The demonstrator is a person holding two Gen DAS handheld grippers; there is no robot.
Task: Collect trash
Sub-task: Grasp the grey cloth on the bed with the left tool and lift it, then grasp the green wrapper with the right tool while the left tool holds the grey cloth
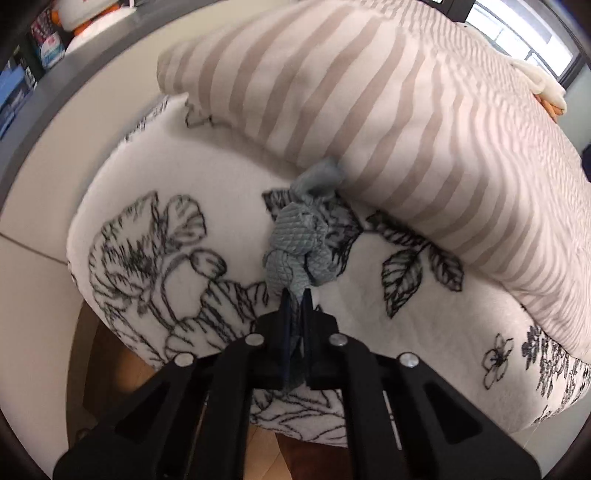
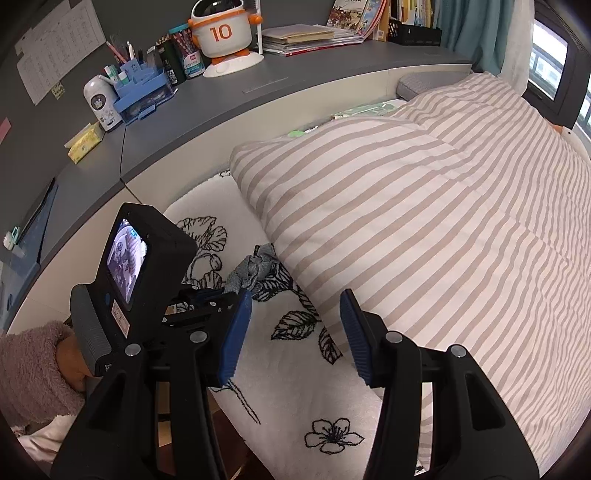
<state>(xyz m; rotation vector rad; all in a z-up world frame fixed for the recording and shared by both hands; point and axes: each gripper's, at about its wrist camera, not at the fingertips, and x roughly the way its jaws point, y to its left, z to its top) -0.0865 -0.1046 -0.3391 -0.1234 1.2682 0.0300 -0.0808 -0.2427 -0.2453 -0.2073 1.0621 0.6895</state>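
Observation:
A crumpled grey-blue textured cloth or paper wad [image 1: 306,240] lies on the white flower-printed blanket [image 1: 184,206], against the edge of the striped duvet [image 1: 424,122]. My left gripper [image 1: 295,299] is shut on the near end of the wad, which is pinched between its blue pads. In the right wrist view the same wad [image 2: 255,269] lies just beyond the left gripper's black body [image 2: 147,273], which a hand in a pink fuzzy sleeve [image 2: 33,373] holds. My right gripper [image 2: 295,325] hangs open above the blanket [image 2: 295,387], with nothing between its fingers.
A grey ledge [image 2: 207,107] along the bed carries a blue organiser [image 2: 142,94], a white robot toy [image 2: 221,33], a yellow tissue pack [image 2: 85,142] and books [image 2: 306,35]. Wooden floor [image 1: 107,354] shows past the bed's corner. A window [image 2: 546,70] is at the far right.

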